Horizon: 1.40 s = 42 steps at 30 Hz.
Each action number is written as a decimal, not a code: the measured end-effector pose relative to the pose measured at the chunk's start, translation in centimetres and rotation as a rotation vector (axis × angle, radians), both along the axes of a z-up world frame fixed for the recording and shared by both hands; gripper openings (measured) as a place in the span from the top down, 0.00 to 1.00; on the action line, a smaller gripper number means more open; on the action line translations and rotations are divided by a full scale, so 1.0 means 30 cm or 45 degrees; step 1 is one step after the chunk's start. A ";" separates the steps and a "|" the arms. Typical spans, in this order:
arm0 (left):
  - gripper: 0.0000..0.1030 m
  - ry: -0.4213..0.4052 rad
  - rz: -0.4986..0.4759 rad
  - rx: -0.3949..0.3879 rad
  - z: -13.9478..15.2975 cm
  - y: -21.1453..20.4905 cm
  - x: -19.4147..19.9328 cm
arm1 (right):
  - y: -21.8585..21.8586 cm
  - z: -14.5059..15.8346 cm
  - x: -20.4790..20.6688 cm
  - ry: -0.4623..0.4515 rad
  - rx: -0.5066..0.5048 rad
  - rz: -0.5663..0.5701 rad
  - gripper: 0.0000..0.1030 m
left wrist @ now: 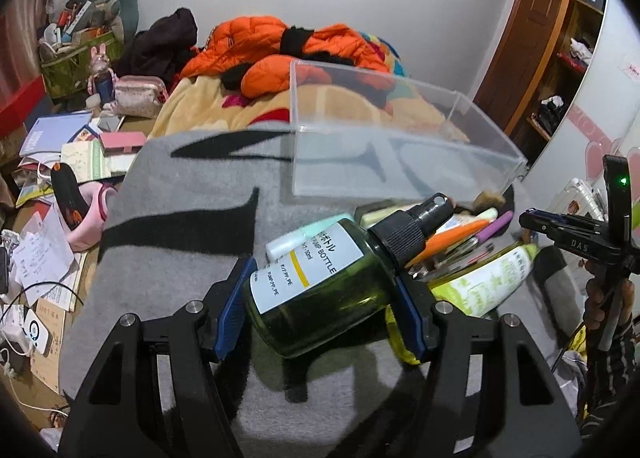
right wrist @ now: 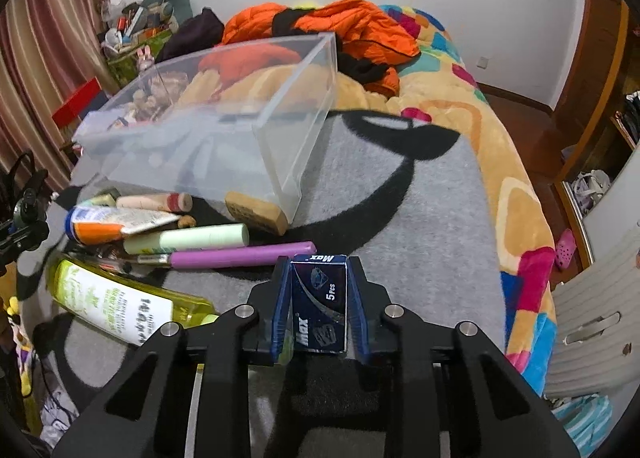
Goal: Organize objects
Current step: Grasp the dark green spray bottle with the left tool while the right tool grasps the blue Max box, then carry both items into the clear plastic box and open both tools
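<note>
My left gripper [left wrist: 324, 298] is shut on a dark green spray bottle [left wrist: 320, 298] with a white label and black pump cap, held tilted a little above the grey blanket [left wrist: 180, 226]. My right gripper [right wrist: 320, 298] is shut on a small dark blue "Max" box [right wrist: 320, 302], both blue pads against its sides. A clear plastic bin [right wrist: 224, 130] lies on the blanket ahead, also visible in the left wrist view as the clear bin [left wrist: 400, 146]. Beside it lies a pile: a purple stick [right wrist: 244, 253], a pale green tube [right wrist: 188, 240], a yellow-green bottle [right wrist: 116, 306].
An orange jacket [right wrist: 360, 30] and dark clothes lie at the far end of the bed. A cluttered desk [left wrist: 60, 162] with books and papers is left of the bed. A cork-coloured block [right wrist: 256, 214] rests by the bin's corner. A wardrobe [left wrist: 560, 58] stands on the right.
</note>
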<state>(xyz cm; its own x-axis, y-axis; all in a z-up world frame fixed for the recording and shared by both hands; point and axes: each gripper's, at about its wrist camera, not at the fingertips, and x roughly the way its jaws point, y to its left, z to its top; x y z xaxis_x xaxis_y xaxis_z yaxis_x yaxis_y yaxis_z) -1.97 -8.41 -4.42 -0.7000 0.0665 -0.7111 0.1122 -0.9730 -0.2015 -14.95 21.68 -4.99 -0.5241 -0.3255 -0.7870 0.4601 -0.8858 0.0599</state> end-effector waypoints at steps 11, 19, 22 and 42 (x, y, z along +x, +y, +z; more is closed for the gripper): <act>0.38 0.103 0.002 -0.018 0.107 0.019 -0.052 | -0.037 0.179 0.043 0.167 -0.120 0.046 0.77; 0.38 0.150 -0.004 -0.031 0.167 0.014 -0.131 | -0.104 0.253 0.049 0.246 -0.151 0.097 0.77; 0.38 0.159 0.005 -0.049 0.187 0.010 -0.162 | -0.126 0.278 0.043 0.274 -0.165 0.108 0.77; 0.38 0.036 -0.029 -0.109 0.123 0.025 -0.422 | -0.299 0.251 -0.126 0.260 -0.069 0.134 0.77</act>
<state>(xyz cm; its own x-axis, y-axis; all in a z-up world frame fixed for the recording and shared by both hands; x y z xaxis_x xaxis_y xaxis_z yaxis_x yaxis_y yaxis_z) -14.62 -7.66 -0.72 -0.7189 0.0222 -0.6947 0.0857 -0.9890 -0.1203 -18.74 12.71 2.56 -0.6317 -0.4252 -0.6482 0.5569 -0.8306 0.0021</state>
